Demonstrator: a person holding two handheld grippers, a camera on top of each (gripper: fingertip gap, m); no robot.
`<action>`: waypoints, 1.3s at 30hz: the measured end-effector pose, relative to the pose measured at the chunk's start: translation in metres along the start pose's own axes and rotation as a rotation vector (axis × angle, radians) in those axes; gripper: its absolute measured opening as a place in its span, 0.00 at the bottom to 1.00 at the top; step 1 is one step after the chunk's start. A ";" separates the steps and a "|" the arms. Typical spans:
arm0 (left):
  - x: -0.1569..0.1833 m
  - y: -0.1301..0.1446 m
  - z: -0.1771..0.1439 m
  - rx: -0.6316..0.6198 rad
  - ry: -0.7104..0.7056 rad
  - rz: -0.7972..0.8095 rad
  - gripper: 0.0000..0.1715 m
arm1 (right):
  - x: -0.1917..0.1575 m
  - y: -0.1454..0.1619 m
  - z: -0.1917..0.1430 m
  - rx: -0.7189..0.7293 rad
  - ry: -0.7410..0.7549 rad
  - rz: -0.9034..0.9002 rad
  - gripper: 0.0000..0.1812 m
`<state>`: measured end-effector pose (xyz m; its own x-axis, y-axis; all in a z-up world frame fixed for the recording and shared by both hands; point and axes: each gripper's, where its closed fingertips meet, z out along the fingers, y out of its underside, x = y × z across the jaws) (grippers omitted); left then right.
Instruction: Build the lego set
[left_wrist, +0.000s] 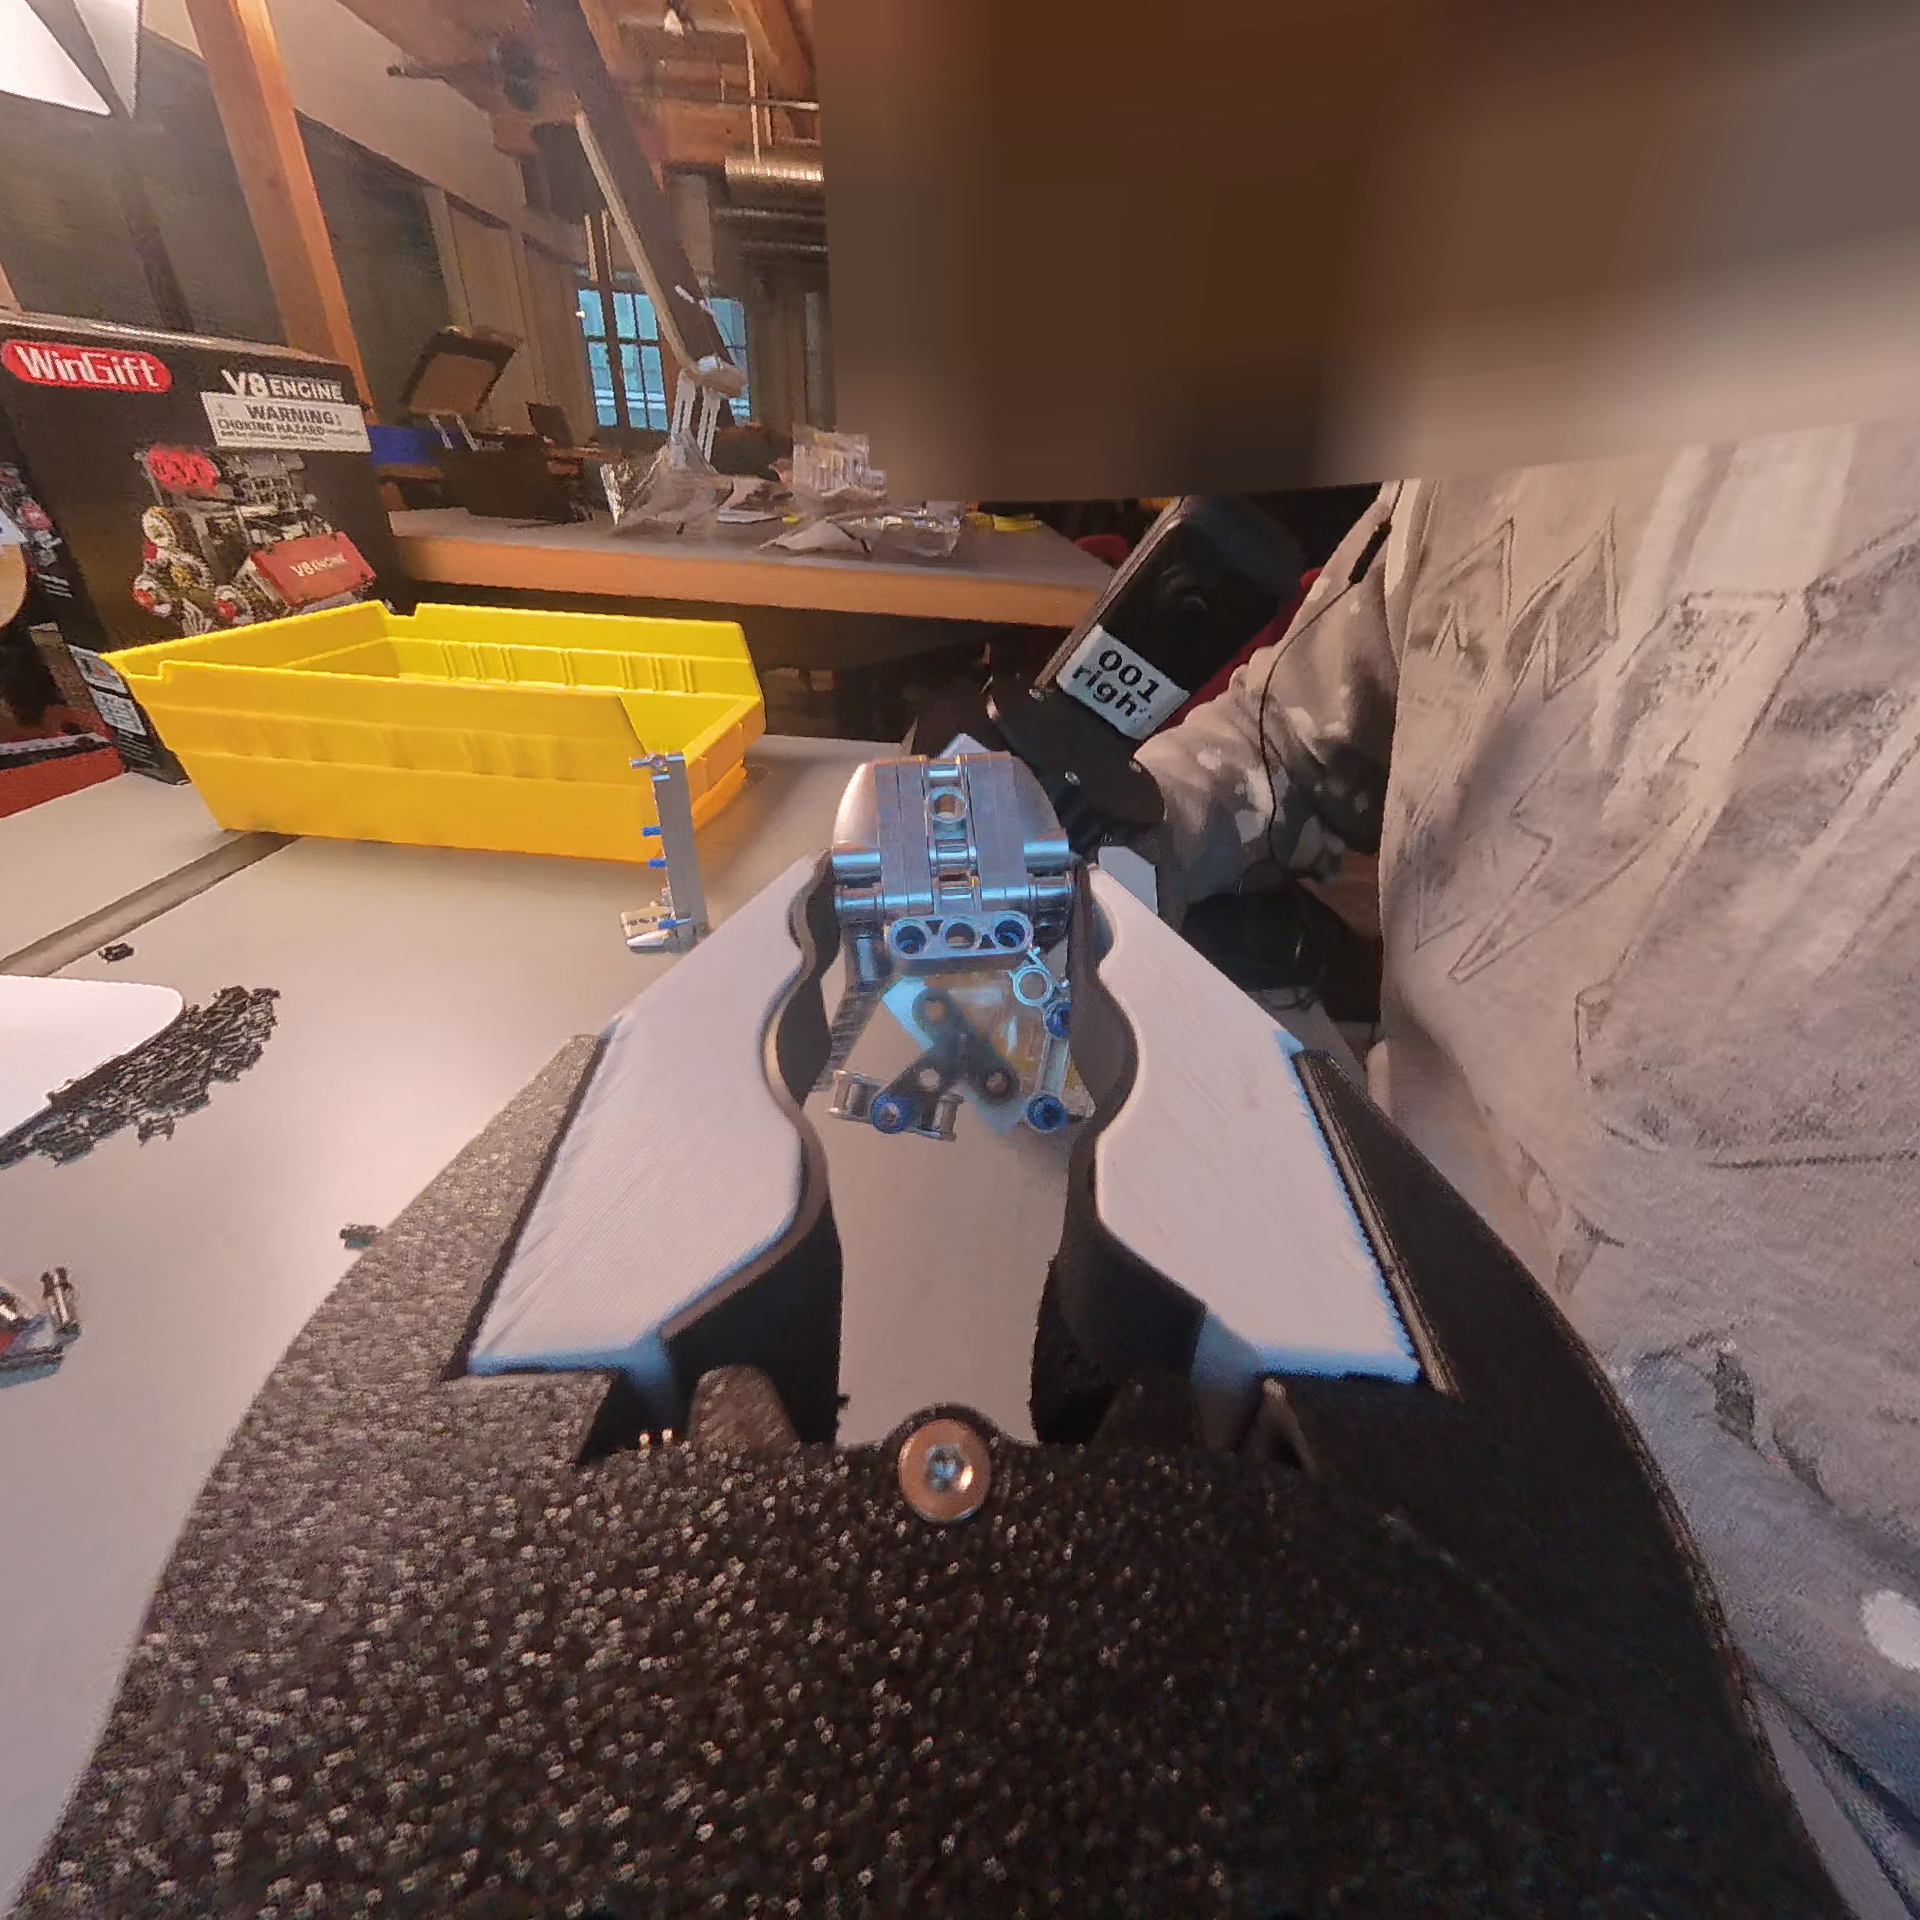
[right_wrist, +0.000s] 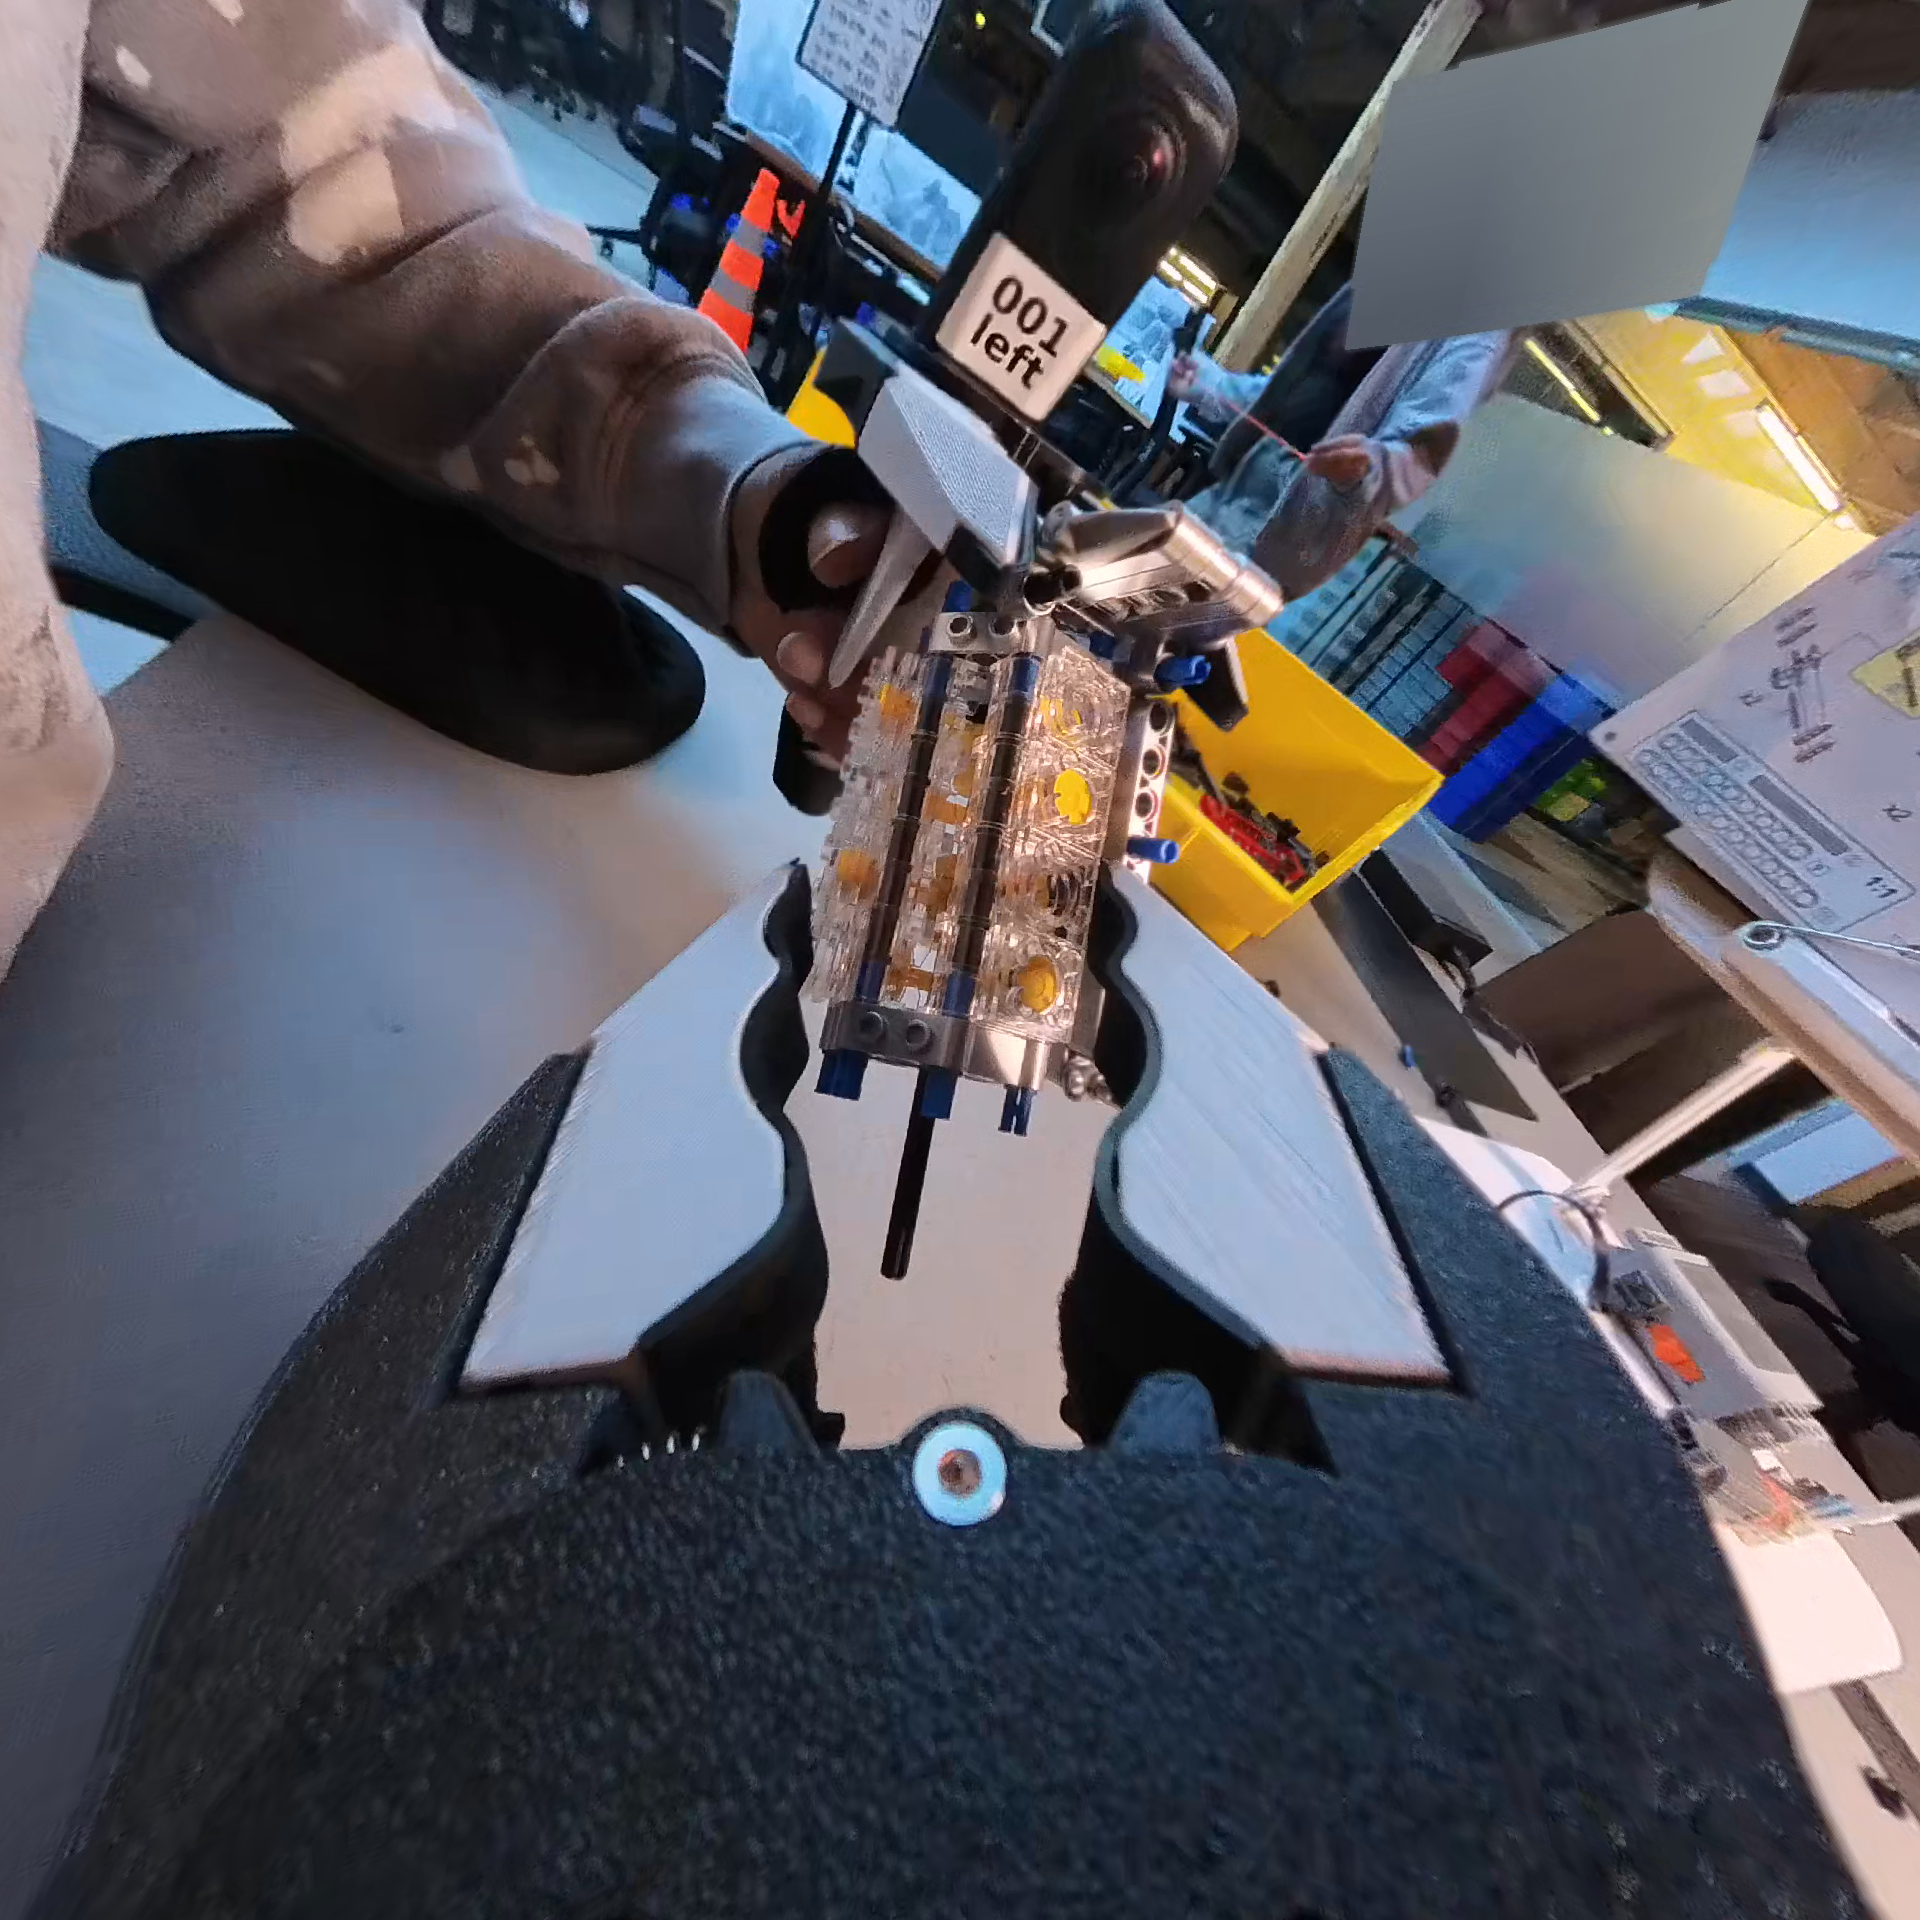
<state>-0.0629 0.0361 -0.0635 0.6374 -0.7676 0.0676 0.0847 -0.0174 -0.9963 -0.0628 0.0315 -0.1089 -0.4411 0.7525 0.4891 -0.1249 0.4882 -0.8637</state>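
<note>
A brick-built engine model is held in the air between both grippers. In the left wrist view my left gripper (left_wrist: 951, 888) is shut on the model's grey end (left_wrist: 951, 831), with blue pins and black links facing the camera. The right gripper's black body (left_wrist: 1132, 644) shows just behind the model. In the right wrist view my right gripper (right_wrist: 956, 894) is shut on the model's clear block with yellow pistons (right_wrist: 966, 790). A black axle (right_wrist: 909, 1184) sticks out toward the camera. The left gripper's grey finger (right_wrist: 935, 478) grips the model's far end.
A yellow bin (left_wrist: 436, 727) and a black printed box (left_wrist: 187, 520) stand at the far left of the grey table (left_wrist: 312, 1195). An upright grey beam with blue pins (left_wrist: 675, 852) and a pile of small black pieces (left_wrist: 156, 1070) lie nearer. Another yellow bin (right_wrist: 1299, 790) and an instruction booklet (right_wrist: 1787, 748) are to the right. One gripper's finger ends stand about 4 centimeters off the other's.
</note>
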 end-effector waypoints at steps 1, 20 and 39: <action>-0.001 -0.006 0.002 0.019 0.003 -0.011 0.25 | 0.003 -0.004 -0.001 0.019 0.017 0.015 0.29; 0.017 0.013 0.045 -0.161 0.011 0.077 0.25 | -0.001 -0.014 0.005 -0.015 0.131 0.057 0.14; 0.013 -0.020 0.017 0.063 0.017 0.034 0.25 | -0.002 -0.003 -0.006 0.025 -0.087 0.389 0.13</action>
<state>-0.0431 0.0376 -0.0423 0.6277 -0.7778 0.0322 0.1115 0.0489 -0.9926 -0.0558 0.0315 -0.1066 -0.5335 0.8381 0.1138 0.0450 0.1625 -0.9857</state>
